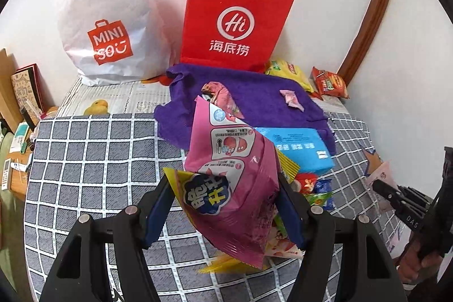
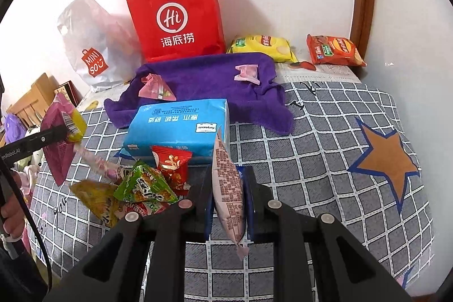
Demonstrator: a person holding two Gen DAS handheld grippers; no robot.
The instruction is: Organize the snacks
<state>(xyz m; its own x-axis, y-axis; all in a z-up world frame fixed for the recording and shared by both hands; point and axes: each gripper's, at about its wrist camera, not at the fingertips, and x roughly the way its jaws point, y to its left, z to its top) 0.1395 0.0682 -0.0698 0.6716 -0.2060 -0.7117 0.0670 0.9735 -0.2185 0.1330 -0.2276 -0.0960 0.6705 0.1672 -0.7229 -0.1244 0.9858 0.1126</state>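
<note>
The left tool [image 1: 226, 205] clamps a big pink snack bag [image 1: 232, 183] at lower centre: puffy, light, crinkly, best held by its sides. The right tool [image 2: 228, 205] pinches a slim pale sachet [image 2: 228, 188] mid-body, limp and slippery. Loose snack packets [image 2: 141, 186] lie on the checked bed [image 2: 311, 160].

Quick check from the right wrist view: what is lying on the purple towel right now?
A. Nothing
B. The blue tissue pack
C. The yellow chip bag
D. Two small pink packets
D: two small pink packets lie on the purple towel; the blue tissue pack sits in front of it.
</note>
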